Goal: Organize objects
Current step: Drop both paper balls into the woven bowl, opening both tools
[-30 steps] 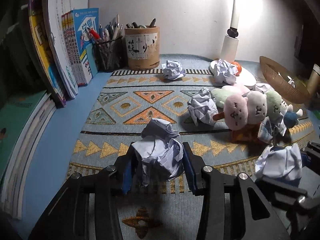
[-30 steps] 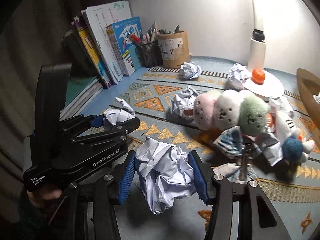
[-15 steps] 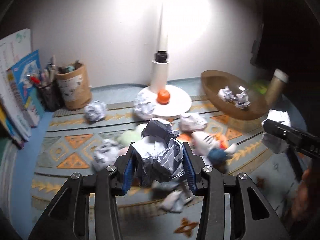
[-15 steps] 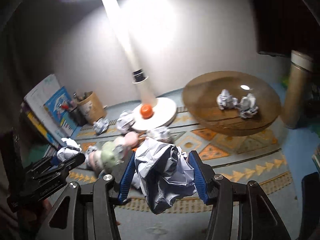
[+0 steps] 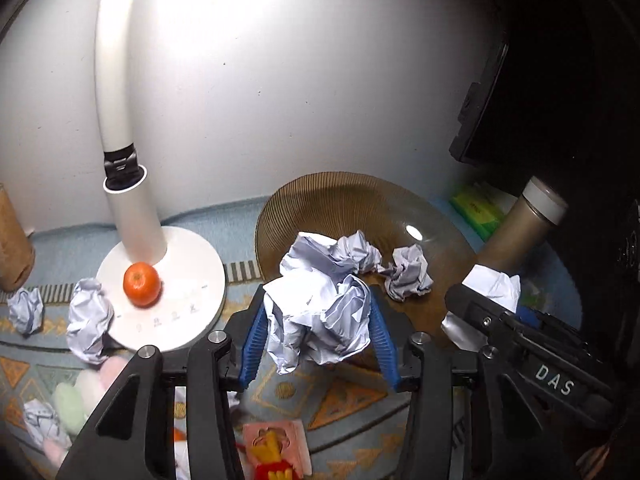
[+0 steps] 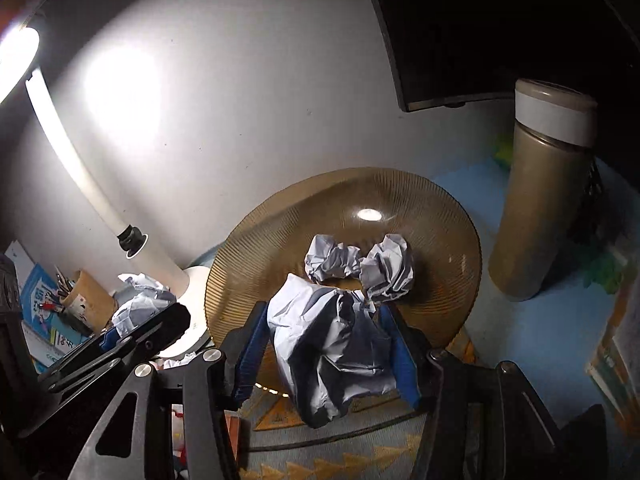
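Observation:
My left gripper [image 5: 318, 332] is shut on a crumpled white paper ball [image 5: 320, 312] and holds it in the air just in front of the brown ribbed bowl [image 5: 320, 200]. My right gripper [image 6: 328, 354] is shut on another crumpled paper ball [image 6: 332, 348] at the near rim of the same bowl [image 6: 420, 196]. Two paper balls [image 6: 360, 264] lie inside the bowl. In the left wrist view the right gripper [image 5: 516, 328] shows at the right with its paper. In the right wrist view the left gripper [image 6: 132, 332] shows at the left with its paper.
A white lamp base [image 5: 176, 288] with an orange [image 5: 141, 283] stands left of the bowl. Loose paper balls [image 5: 88, 316] and plush toys [image 5: 76, 396] lie on the patterned mat. A gold thermos [image 6: 540, 200] stands right of the bowl. Books and a pen holder [image 6: 84, 300] are far left.
Both grippers have swung right and forward with their paper balls, from over the mat and plush toys to the bowl, which now looms close.

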{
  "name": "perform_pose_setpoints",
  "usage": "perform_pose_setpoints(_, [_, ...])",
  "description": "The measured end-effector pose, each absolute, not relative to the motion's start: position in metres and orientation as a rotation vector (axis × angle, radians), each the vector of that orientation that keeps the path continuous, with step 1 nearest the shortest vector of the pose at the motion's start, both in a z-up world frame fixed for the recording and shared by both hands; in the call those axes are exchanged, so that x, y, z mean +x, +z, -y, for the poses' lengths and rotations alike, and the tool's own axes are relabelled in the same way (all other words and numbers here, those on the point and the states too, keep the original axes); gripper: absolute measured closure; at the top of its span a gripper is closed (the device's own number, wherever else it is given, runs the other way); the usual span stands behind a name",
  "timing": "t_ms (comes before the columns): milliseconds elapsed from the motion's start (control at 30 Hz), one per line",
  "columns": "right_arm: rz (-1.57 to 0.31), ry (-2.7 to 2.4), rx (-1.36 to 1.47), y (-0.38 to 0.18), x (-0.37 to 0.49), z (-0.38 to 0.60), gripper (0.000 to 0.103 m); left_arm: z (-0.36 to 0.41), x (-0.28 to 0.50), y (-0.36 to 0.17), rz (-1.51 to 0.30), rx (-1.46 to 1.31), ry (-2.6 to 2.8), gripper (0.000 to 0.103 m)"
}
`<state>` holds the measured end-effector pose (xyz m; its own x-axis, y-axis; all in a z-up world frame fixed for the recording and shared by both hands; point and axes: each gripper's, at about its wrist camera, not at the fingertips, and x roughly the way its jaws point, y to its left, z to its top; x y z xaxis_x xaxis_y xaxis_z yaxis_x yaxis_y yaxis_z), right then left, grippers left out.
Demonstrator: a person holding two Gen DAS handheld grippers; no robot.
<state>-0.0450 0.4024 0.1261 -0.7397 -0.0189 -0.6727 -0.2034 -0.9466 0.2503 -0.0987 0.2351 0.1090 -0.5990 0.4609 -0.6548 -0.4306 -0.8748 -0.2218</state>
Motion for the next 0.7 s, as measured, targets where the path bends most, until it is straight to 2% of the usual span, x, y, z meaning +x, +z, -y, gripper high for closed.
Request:
perform_pose_setpoints(33, [-0.464,2.793,-1.073,0.126,-0.046,-0.404,0.028,-0.238,-0.102,0.108,0.051,-1.014,2.448,0.048])
perform_pose_setpoints(100, [-0.449,2.801,-1.065,0.127,-0.044,-0.408,0.026,-0.242,-0.106,0.104,0.036,-1.031,2.453,0.029])
perform_pose_setpoints(133, [-0.453,2.809,-1.059,0.127,-0.041,-0.41,0.026,-0.241,-0.108,0.102,0.042,-1.044,2.444,0.026])
perform_pose_setpoints(300, [-0.488,2.82,-1.027,0.129,-0.015,-0.409,0.026,-0.216,-0.098,0.102,0.145,-1.063,2.389,0.025])
perform_pose_setpoints(600, [-0.389,2.942,-1.07,0.14,0.038,-0.348,0.025,-0.134,-0.02,0.145,0.094,-0.895,2.541,0.023])
perform_pose_setpoints(633, [-0.371,2.96,-1.073,0.141,0.044,-0.338,0.025,-0.12,-0.013,0.149,0.098,-0.88,2.567,0.02])
perform_pose_setpoints(700, [-0.33,2.997,-1.074,0.141,0.056,-0.319,0.025,-0.092,0.01,0.154,0.118,-0.816,2.612,0.001])
